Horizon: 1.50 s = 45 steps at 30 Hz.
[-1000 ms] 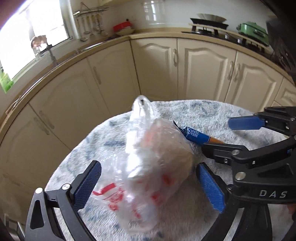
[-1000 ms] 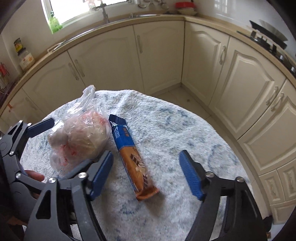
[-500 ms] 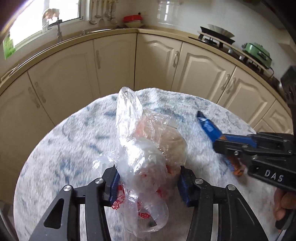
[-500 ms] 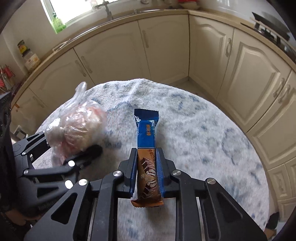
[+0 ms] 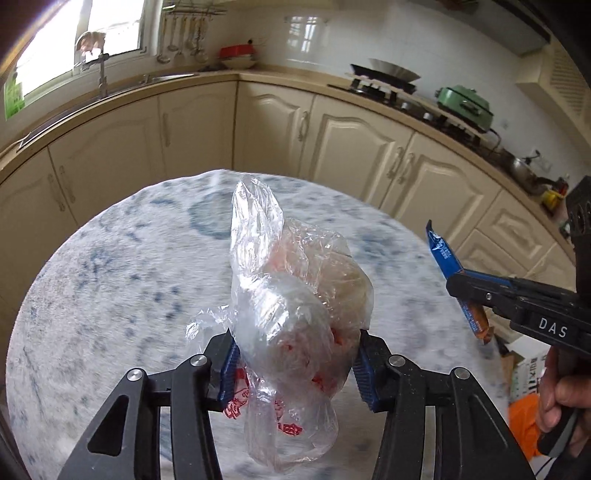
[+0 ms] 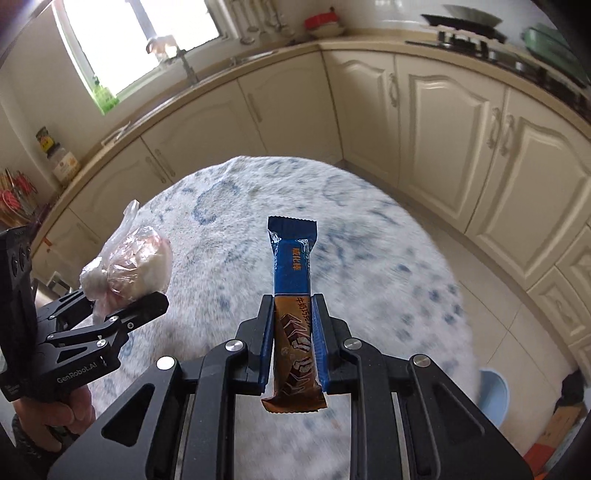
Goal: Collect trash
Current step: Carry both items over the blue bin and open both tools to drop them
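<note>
Our left gripper (image 5: 293,360) is clamped on a crumpled clear plastic bag (image 5: 295,306) with red print, its blue pads (image 5: 229,363) pressing in from both sides while the bag's loose top stands up beyond them. Our right gripper (image 6: 293,341) is closed on a blue and brown snack wrapper (image 6: 293,291), pinching it across the brown lower half so the blue end sticks out forward and the bottom edge hangs just below the jaws. Both pieces of trash look raised above the round table (image 6: 388,258), which is covered in a white fuzzy cloth with blue blotches. From the right wrist view we see the bagged bundle off to the left. Beyond the table runs a curved row of cream cabinets (image 5: 343,140) under a tan countertop, with a window (image 6: 147,33) above the sink and a green pot (image 5: 464,103) by the stove.
</note>
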Motion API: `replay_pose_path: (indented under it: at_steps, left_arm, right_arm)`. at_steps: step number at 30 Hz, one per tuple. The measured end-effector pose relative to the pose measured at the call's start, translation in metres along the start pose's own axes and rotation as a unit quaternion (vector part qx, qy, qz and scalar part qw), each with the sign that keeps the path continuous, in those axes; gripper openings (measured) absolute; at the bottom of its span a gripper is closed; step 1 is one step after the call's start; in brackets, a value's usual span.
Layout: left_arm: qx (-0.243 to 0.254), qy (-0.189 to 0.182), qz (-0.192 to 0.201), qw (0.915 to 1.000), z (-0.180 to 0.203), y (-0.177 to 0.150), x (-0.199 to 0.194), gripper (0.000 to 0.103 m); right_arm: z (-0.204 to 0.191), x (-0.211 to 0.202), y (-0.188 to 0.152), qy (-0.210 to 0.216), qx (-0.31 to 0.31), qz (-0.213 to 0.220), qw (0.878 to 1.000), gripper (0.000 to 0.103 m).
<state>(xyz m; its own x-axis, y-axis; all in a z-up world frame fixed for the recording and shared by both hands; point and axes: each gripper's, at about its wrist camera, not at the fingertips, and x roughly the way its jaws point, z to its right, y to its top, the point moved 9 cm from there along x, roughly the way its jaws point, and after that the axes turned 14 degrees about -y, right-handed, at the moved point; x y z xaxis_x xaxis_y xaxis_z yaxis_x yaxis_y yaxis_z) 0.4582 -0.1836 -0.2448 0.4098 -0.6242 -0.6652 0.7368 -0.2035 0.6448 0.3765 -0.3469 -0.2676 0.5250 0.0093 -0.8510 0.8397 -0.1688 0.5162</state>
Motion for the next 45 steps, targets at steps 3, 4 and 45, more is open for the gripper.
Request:
replay_pose_path:
  at_steps: [3,4,45]
  left_arm:
    - [0.004,-0.009,0.004,0.9999,0.026,0.002,0.006,0.047]
    - [0.006,-0.011,0.005,0.9999,0.036,0.002,0.008,0.047]
    - [0.193,-0.16,-0.219,0.9432,0.419,-0.028,0.332,0.06]
  right_arm:
    - [0.03,-0.031,-0.012,-0.005,0.027,0.019,0.999,0.019]
    - [0.039,-0.039,-0.014,-0.008,0.034,0.025,0.999,0.019]
    - [0.425,-0.073,-0.177,-0.154,0.315,-0.018,0.936,0.022]
